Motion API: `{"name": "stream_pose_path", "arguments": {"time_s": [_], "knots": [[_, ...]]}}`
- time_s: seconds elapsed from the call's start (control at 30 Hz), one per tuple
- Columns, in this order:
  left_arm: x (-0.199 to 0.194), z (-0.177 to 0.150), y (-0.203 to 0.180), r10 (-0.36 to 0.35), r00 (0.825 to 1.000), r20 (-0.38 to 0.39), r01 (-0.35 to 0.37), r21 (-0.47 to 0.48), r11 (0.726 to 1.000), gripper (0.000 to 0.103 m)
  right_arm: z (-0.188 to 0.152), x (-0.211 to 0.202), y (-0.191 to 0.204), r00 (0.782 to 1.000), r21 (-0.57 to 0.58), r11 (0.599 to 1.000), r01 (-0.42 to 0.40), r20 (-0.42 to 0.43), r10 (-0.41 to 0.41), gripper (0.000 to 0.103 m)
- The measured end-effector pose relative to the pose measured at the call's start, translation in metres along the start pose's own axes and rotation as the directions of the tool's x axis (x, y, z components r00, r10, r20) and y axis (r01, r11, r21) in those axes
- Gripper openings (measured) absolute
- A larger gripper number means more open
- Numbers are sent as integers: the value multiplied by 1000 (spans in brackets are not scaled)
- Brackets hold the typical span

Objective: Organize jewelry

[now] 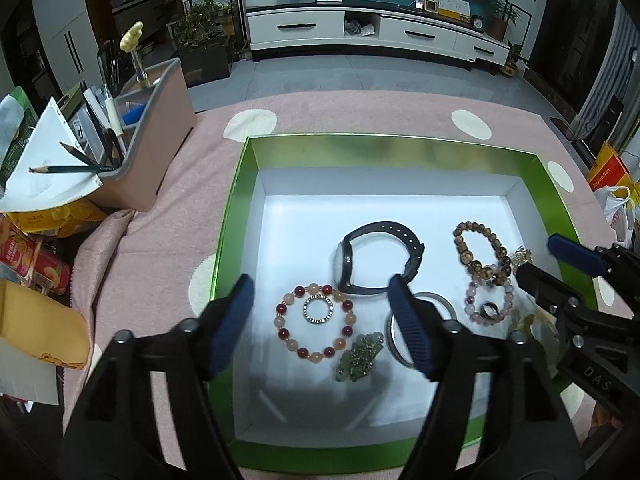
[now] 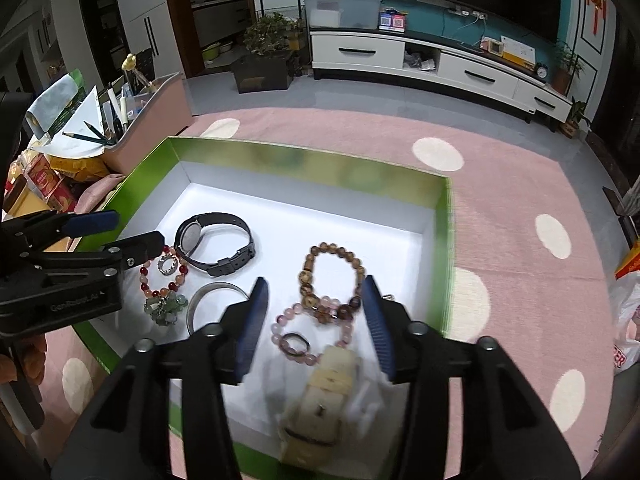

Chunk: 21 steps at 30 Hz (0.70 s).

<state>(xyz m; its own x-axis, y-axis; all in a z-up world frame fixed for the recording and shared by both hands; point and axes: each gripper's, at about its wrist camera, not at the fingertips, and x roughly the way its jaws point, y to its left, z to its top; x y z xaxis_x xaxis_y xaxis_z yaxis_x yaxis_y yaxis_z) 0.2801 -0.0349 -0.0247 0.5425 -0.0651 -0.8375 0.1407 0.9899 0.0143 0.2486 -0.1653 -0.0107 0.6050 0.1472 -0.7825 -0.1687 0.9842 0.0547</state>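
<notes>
A green box (image 1: 384, 142) with a white floor lies on a pink dotted cloth and holds the jewelry. My left gripper (image 1: 320, 300) hovers open over a red and peach bead bracelet (image 1: 282, 309) and touches nothing. Beside the bracelet are a black watch (image 1: 345, 266), a green jade piece (image 1: 360, 356) and a silver bangle (image 1: 444, 304). My right gripper (image 2: 316, 292) stands open above a brown bead bracelet (image 2: 306, 276) and a pink bead bracelet (image 2: 280, 322). A blurred cream watch (image 2: 330, 376) lies under it on the box floor, free of the pads.
A pink organizer bin (image 1: 160, 128) with pencils and papers stands left of the box, with snack packets (image 1: 32, 256) nearer. A plastic bag (image 2: 628, 320) lies at the right edge. A white TV cabinet (image 1: 360, 32) stands across the grey floor.
</notes>
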Motion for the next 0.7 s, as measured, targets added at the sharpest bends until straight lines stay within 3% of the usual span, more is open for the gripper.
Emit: {"name": "stream_pose_path", "arguments": {"time_s": [0.03, 0.17, 0.23, 0.47, 0.7], "knots": [[-2, 0, 0, 3, 1000, 0, -3, 1, 1000, 80, 0, -5, -2, 1000, 3, 1000, 9, -1, -9, 67], [-11, 1, -4, 0, 1000, -6, 0, 11, 1000, 90, 0, -18, -5, 999, -9, 999, 38, -23, -38, 84], [-17, 2, -6, -4, 1000, -6, 4, 20, 1000, 94, 0, -22, -5, 998, -22, 999, 50, -43, -51, 99], [-39, 7, -10, 9, 1000, -25, -9, 27, 1000, 101, 2, -39, -7, 994, -24, 998, 59, -95, -61, 102], [-55, 11, -9, 5, 999, -52, -4, 9, 1000, 101, 11, -62, -5, 994, -31, 996, 84, -68, -86, 102]]}}
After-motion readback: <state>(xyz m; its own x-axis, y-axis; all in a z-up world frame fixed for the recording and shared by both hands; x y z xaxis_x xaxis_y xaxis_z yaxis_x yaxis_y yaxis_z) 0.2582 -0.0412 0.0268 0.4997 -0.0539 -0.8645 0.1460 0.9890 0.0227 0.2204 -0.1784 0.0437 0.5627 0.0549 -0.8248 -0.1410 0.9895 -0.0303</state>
